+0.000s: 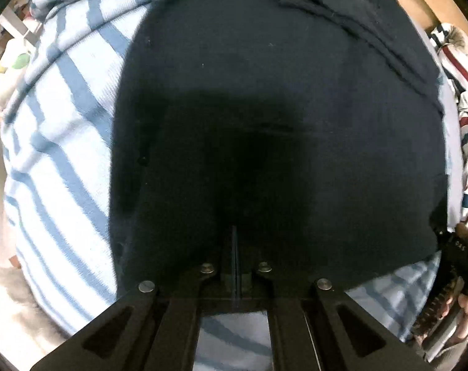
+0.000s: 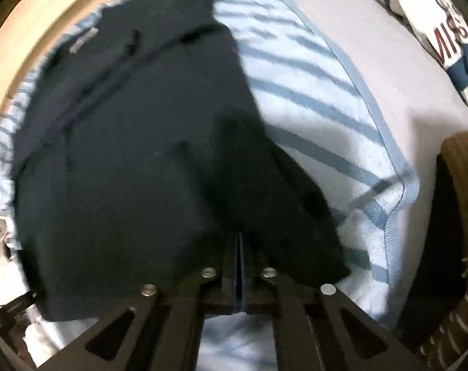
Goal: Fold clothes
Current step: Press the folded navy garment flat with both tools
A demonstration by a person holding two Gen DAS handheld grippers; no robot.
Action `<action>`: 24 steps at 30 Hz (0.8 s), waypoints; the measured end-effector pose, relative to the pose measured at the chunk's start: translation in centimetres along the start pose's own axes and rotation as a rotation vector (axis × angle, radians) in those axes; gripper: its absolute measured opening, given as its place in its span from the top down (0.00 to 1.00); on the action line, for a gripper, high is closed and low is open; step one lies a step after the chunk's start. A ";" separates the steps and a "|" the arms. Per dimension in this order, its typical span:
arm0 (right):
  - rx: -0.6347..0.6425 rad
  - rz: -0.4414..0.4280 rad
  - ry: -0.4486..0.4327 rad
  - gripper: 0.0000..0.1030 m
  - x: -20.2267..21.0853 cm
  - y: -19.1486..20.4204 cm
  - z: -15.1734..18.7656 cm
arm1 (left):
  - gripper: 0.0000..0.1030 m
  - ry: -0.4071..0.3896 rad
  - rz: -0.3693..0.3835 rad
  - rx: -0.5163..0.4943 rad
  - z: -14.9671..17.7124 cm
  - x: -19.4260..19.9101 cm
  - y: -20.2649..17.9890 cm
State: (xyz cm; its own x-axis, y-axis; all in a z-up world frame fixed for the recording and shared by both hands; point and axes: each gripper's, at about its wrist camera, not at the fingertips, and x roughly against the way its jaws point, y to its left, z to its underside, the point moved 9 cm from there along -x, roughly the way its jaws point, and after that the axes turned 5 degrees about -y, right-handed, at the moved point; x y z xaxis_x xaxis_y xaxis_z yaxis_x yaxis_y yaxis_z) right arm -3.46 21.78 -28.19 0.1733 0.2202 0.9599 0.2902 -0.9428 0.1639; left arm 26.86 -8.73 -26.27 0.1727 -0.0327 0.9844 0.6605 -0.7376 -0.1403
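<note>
**A:** Where's the garment you're folding?

**B:** Your dark navy top (image 1: 264,99) lies spread on the blue-and-white striped blanket (image 1: 66,142), filling most of the left wrist view. In the right wrist view the same top covers the left and middle of the picture, with the blanket showing on its right. A small grey label (image 2: 83,40) sits near the far edge of the top, close to the tan wooden rim (image 2: 48,9) behind it.

**A:** And your left gripper?

**B:** Your left gripper (image 1: 234,232) points down at the top, its fingers pressed together with only a thin seam between them. The tips sit against dark fabric in deep shadow, so I cannot tell whether any cloth is pinched there.

**A:** Your right one?

**B:** Your right gripper (image 2: 240,238) also has its fingers pressed together. A darker fold of the top bunches up just ahead of the tips, on the side nearest the blanket's hemmed corner (image 2: 401,185). The picture is blurred and the tips are buried in dark cloth, so I cannot say whether the fold is caught between them.

**A:** Anything else nearby?

**B:** A red, white and blue printed cloth (image 2: 447,31) lies at the upper right, well apart from the top, on a pale sheet (image 2: 373,31). At the lower right edge of the left wrist view your other hand (image 1: 462,303) shows on its handle.
</note>
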 end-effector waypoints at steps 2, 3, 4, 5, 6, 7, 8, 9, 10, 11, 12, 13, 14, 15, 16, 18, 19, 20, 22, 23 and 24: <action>0.002 0.014 -0.011 1.00 0.1 0.2 -0.1 | 0.98 0.012 0.002 0.013 0.2 0.5 0.0; 0.003 0.021 -0.017 1.00 0.1 0.3 -0.2 | 0.98 0.019 0.002 0.020 0.3 0.7 -0.1; 0.003 0.022 -0.020 0.98 0.2 0.4 -0.3 | 0.98 0.022 0.009 0.029 0.3 1.0 -0.1; -0.006 0.004 -0.021 0.95 0.8 0.6 -0.6 | 0.98 0.018 0.033 0.045 0.3 1.6 0.0; -0.020 -0.024 -0.039 0.93 1.5 0.8 -1.2 | 0.98 0.014 0.056 0.062 0.3 2.3 0.1; -0.034 -0.051 -0.058 0.91 2.3 1.1 -1.7 | 0.98 0.007 0.077 0.076 0.3 2.9 0.2; -0.044 -0.076 -0.076 0.89 2.9 1.3 -2.3 | 0.98 -0.010 0.088 0.084 0.2 3.5 0.2; -0.043 -0.092 -0.089 0.89 3.2 1.5 -2.9 | 0.98 -0.027 0.097 0.092 0.0 4.1 0.3; -0.042 -0.108 -0.102 0.86 3.5 1.7 -3.6 | 0.98 -0.046 0.100 0.101 -0.2 4.5 0.4; -0.042 -0.117 -0.111 0.85 3.6 1.8 -4.1 | 0.98 -0.065 0.101 0.113 -0.4 4.8 0.6; -0.045 -0.102 -0.110 0.84 3.1 2.0 -4.5 | 0.98 -0.085 0.096 0.138 -0.6 5.0 1.1; -0.052 -0.084 -0.107 0.82 2.5 2.2 -4.9 | 0.98 -0.105 0.090 0.163 -0.8 5.1 1.5; -0.074 -0.054 -0.103 0.76 1.4 2.6 -5.0 | 0.98 -0.123 0.077 0.189 -0.9 5.0 2.1; -0.099 -0.031 -0.100 0.73 0.5 2.7 -5.0 | 0.98 -0.132 0.044 0.220 -0.8 4.5 3.1; -0.131 -0.026 -0.105 0.69 -0.1 2.2 -4.7 | 0.98 -0.142 0.012 0.251 -0.6 4.0 4.0; -0.163 -0.021 -0.097 0.73 -1.1 1.1 -4.1 | 0.98 -0.157 -0.036 0.316 -0.2 3.0 5.8; -0.166 -0.014 -0.091 0.82 -1.4 0.6 -3.7 | 0.98 -0.158 -0.002 0.362 0.1 2.4 6.3; -0.159 0.014 -0.096 0.88 -1.3 0.2 -3.6 | 0.98 -0.173 0.023 0.399 0.4 2.3 6.5; -0.144 0.069 -0.105 0.88 -1.0 -0.6 -3.2 | 0.98 -0.194 0.039 0.431 0.7 3.3 7.7; -0.141 0.088 -0.110 0.88 -0.8 -0.8 -3.1 | 0.98 -0.204 0.043 0.438 0.9 4.0 8.4; -0.150 0.080 -0.116 0.88 -0.5 -0.7 -3.2 | 0.98 -0.211 0.050 0.433 1.2 4.4 8.1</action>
State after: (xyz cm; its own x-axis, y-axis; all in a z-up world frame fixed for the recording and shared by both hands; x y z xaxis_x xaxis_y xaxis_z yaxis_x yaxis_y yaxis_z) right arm -6.73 21.52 -28.05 0.2996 0.1619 0.9402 0.1287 -0.9834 0.1283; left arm 33.82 -14.08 -23.23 0.3272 0.1093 0.9386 0.8832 -0.3886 -0.2626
